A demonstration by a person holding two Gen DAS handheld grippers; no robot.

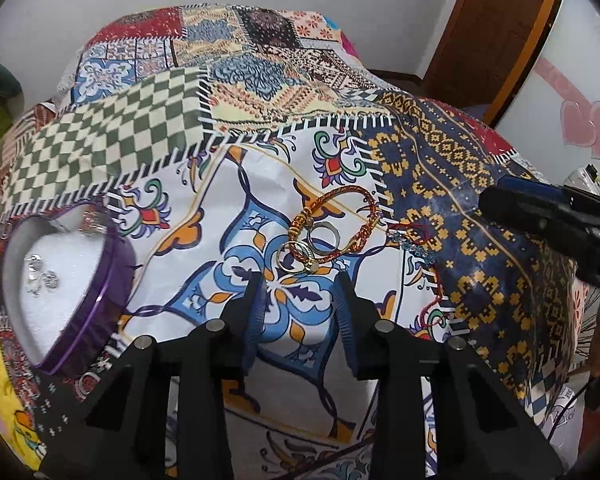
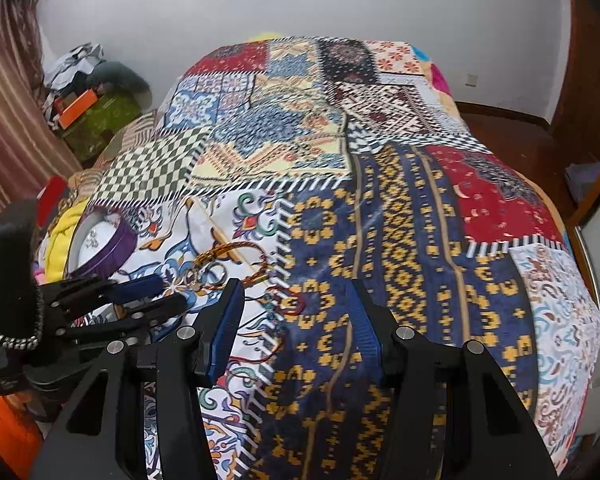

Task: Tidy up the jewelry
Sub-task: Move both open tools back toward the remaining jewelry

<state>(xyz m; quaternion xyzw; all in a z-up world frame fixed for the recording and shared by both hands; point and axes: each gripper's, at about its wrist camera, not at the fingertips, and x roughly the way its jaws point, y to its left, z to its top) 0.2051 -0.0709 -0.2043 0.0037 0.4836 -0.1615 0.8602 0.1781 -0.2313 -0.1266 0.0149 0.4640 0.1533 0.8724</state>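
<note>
Black fingers with blue ribbed pads fill the foreground as the left hand-held gripper [image 1: 300,280] tilts down over a bed [image 2: 420,216] spread with a bright patchwork quilt [image 1: 148,136]; its jaws stand apart with nothing between them. Just ahead of its tips lies a small heap of jewelry: a braided red-and-gold bracelet [image 1: 340,216] looped over several metal rings [image 1: 320,236], with a thin red cord [image 1: 416,232] trailing off to the right of the heap. To the gripper's left sits a purple heart-shaped box [image 1: 112,280], open, white-lined and holding a few small silver pieces [image 1: 40,272]. The right hand-held gripper [image 2: 296,292] also points down at the quilt, hovering over a navy-and-yellow patch to the right of the heap, jaws likewise apart and empty, the red cord lying just ahead of its left finger. White walls surround the bed; a dark wooden door [image 1: 496,28] stands at the far right, a striped curtain [image 2: 8,120] at the left.
</note>
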